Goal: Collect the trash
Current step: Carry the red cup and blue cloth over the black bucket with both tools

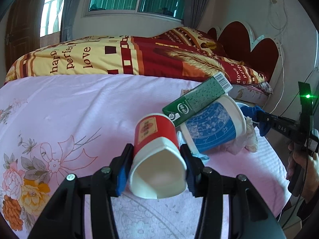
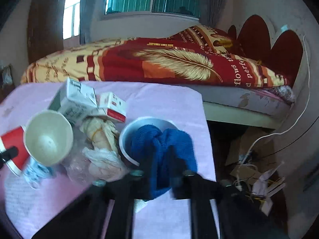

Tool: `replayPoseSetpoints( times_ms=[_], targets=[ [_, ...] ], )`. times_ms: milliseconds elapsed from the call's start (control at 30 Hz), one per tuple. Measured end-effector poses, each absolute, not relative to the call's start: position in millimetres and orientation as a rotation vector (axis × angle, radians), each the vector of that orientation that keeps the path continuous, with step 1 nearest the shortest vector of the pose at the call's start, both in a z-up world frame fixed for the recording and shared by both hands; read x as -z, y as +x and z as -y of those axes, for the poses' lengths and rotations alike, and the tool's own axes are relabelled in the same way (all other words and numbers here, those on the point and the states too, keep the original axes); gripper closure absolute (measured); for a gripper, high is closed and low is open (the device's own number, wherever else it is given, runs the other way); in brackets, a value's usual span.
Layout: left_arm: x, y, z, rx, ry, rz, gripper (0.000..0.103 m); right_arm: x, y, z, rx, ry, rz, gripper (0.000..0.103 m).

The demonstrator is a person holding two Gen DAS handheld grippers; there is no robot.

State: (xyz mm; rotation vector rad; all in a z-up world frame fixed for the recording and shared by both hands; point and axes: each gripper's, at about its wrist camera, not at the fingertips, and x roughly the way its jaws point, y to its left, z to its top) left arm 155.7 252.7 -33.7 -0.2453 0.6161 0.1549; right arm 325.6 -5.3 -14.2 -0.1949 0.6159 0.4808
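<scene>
L gripper (image 1: 157, 171) is clamping a red paper cup (image 1: 157, 149) by its sides, near the rim; both blue pads (image 1: 121, 177) are pressing in and the rim is squashing out of round. Cup is lying tilted, white mouth facing the L wrist cam, base pointing away toward the pile.

Trash pile is sitting on a pink cloth (image 1: 79, 107) w/ flower print, just beyond the cup. A blue-and-white tub (image 1: 213, 127) is lying on its side, mouth facing R. A green carton (image 1: 197, 99) is leaning across the top of the tub, lower end nearly touching the red cup. Crumpled pale plastic wrap (image 1: 247, 137) is bunching at the tub's mouth.

R gripper (image 2: 169, 159) is blurry in its own view; jaws are together, pinching a blue cloth (image 2: 165, 145) that is draping over them. Cloth is hanging partly in a grey bowl (image 2: 127, 135) near the R edge of the pink cloth. From L cam the R gripper is showing at far R w/ a hand (image 1: 299, 159) on the grip, blue cloth at its tip.

In R view: a small red-and-white box (image 2: 113, 105) is resting behind the wrap, beside the carton's white faces. Quilt (image 1: 139, 59) in red/yellow is lying on the bed behind. Cables and papers (image 2: 257, 181) are cluttering the floor at R.
</scene>
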Motion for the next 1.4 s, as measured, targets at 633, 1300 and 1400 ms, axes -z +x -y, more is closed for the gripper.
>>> replayPoseSetpoints(
  times_ms=[633,1300,1400],
  targets=[
    [-2,132,-235,-0.120,-0.224,-0.543,0.058,-36,253,37,-0.534,-0.098,-0.493,0.097],
    [-9,103,-97,0.139,-0.113,-0.598,0.058,-30,145,162,-0.412,-0.041,-0.528,0.097],
    [-9,103,-76,0.179,-0.098,-0.603,0.058,-28,134,186,-0.376,-0.026,-0.534,0.097]
  ],
)
